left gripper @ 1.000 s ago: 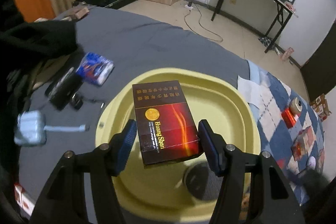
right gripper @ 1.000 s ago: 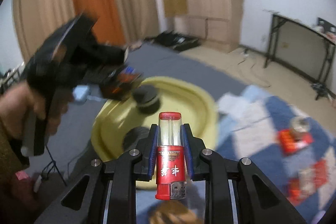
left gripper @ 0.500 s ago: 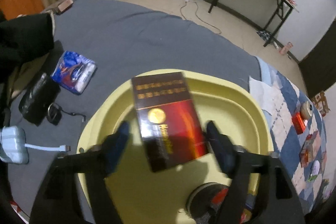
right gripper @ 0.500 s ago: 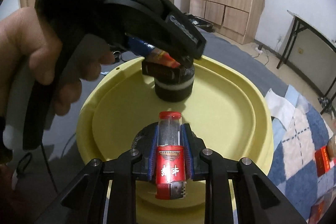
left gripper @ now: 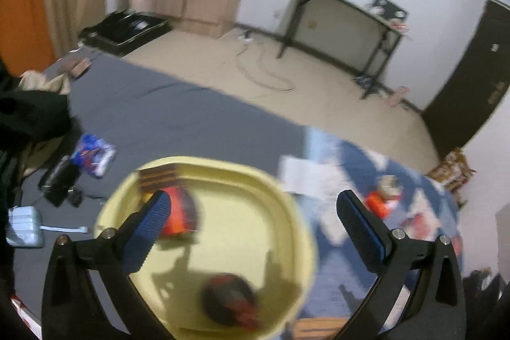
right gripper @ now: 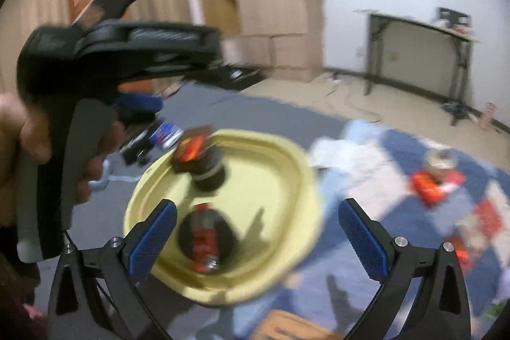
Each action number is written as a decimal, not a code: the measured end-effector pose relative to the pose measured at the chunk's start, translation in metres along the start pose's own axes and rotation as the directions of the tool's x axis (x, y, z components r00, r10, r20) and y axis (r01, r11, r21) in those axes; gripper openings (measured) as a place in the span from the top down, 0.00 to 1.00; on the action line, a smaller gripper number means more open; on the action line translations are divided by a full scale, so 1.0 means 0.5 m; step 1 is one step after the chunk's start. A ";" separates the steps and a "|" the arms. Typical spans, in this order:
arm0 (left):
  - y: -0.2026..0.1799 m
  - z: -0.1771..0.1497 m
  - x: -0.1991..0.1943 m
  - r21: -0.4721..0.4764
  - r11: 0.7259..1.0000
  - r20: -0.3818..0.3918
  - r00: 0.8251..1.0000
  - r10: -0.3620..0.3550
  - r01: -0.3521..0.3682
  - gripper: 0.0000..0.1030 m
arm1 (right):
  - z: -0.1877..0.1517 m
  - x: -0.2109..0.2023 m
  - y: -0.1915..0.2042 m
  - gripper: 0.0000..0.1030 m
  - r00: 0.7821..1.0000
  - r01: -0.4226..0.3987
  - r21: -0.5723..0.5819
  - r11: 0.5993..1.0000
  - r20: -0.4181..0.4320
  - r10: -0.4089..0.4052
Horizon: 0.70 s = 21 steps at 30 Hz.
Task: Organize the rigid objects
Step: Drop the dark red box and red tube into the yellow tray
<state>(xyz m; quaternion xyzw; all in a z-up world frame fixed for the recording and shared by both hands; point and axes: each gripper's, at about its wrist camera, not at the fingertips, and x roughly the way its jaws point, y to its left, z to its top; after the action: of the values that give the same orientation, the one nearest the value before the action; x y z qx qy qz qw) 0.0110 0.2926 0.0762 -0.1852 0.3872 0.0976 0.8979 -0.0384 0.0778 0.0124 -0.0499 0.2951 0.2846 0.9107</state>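
Observation:
A yellow basin (left gripper: 229, 247) lies on the bed below both grippers. In it, a dark red cigarette pack (left gripper: 178, 203) rests at the back left, leaning by a black round container (right gripper: 212, 172). A red lighter (right gripper: 204, 241) lies on a second black round object (right gripper: 223, 231) at the front. My left gripper (left gripper: 253, 203) hangs above the basin, its jaws opening wide with nothing between them. My right gripper (right gripper: 258, 209) is also opening, empty, just above the lighter. A hand (right gripper: 22, 129) holds the other gripper's black handle at the left of the right wrist view.
A grey sheet (left gripper: 165, 110) covers the bed's left side, with a blue packet (left gripper: 94, 153), black gadgets (left gripper: 59, 184) and a pale charger (left gripper: 24, 227). To the right is a checked cloth (right gripper: 398, 155) with red packs (right gripper: 430, 184) and a tape roll (right gripper: 441, 158).
The left gripper let go of the cigarette pack, which now lies in the basin, and pulled up. The right gripper let go of the lighter onto the black round object. Both jaws spread wide.

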 end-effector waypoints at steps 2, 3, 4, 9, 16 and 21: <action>-0.047 0.003 -0.010 -0.006 0.999 -0.009 0.999 -0.036 0.036 0.00 | 0.011 -0.087 -0.074 0.00 0.997 0.066 0.036 0.997 0.028 -0.067; -0.074 0.002 -0.016 -0.013 0.998 -0.019 0.998 -0.059 0.059 0.00 | 0.009 -0.130 -0.103 0.00 0.995 0.089 0.054 0.995 0.036 -0.091; -0.106 -0.001 -0.023 -0.012 0.996 -0.023 0.996 -0.088 0.087 0.00 | 0.012 -0.156 -0.132 0.00 0.993 0.104 0.068 0.992 0.045 -0.107; -0.241 -0.028 -0.038 0.051 0.987 -0.020 0.988 -0.154 0.155 0.00 | 0.013 -0.363 -0.327 0.00 0.960 0.258 0.127 0.958 0.074 -0.268; -0.355 -0.108 0.026 0.086 0.981 -0.108 0.980 -0.166 0.176 0.00 | -0.073 -0.514 -0.500 0.00 0.907 0.385 0.300 0.873 0.055 -0.418; -0.393 -0.167 0.078 0.175 0.977 -0.120 0.988 -0.099 0.119 0.00 | -0.124 -0.511 -0.552 0.00 0.906 0.389 0.399 0.831 -0.002 -0.423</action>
<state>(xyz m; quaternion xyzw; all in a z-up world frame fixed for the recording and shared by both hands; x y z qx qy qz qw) 0.0450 0.0804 0.0454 -0.1286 0.4328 0.0020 0.8923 -0.0882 -0.2930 0.0850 0.0831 0.2889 0.0220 0.9535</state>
